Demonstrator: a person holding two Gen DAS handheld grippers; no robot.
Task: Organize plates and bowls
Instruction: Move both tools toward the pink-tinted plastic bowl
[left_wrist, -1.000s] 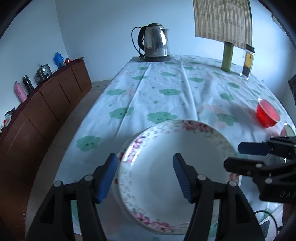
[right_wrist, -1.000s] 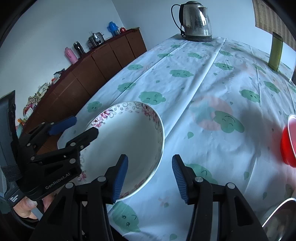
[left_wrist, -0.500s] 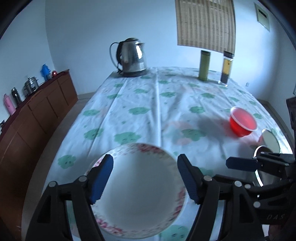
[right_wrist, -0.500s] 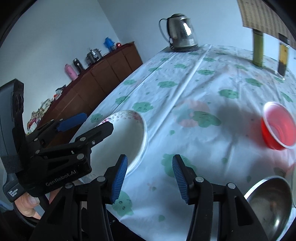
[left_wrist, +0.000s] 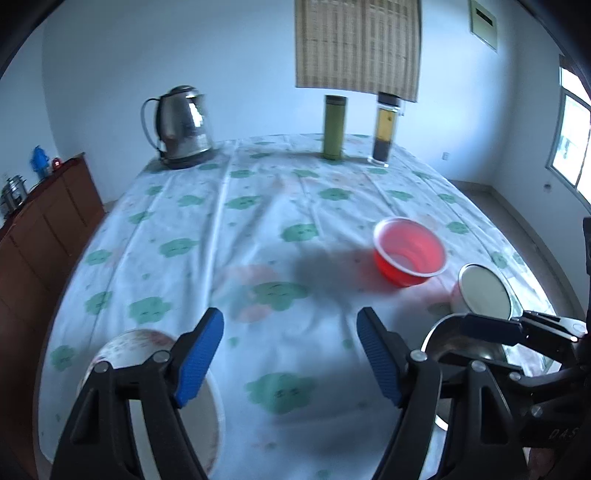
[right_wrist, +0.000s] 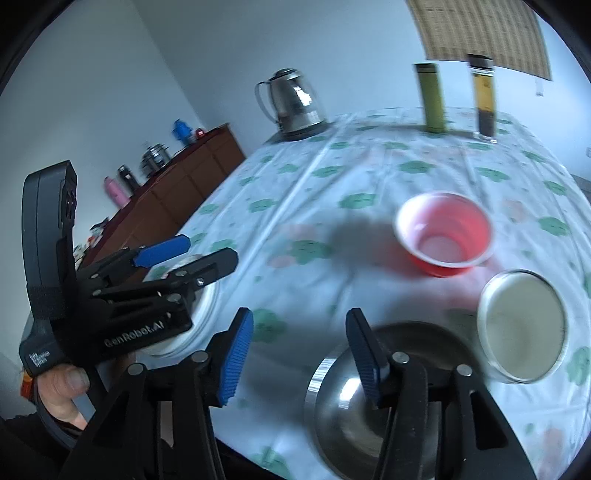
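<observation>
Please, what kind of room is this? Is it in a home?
Most likely a dining room in a home. A table with a cloud-print tablecloth carries an electric kettle, a red bowl and a flowered plate. A wooden sideboard by the wall holds flasks and a pot.

Table centre (left_wrist: 280, 206): bare cloth, open passage. Obstacles right: red bowl (left_wrist: 409, 255), white bowl (left_wrist: 484, 291), steel bowl (right_wrist: 384, 402). Far edge: kettle (left_wrist: 183, 127), two bottles (left_wrist: 334, 127).
</observation>
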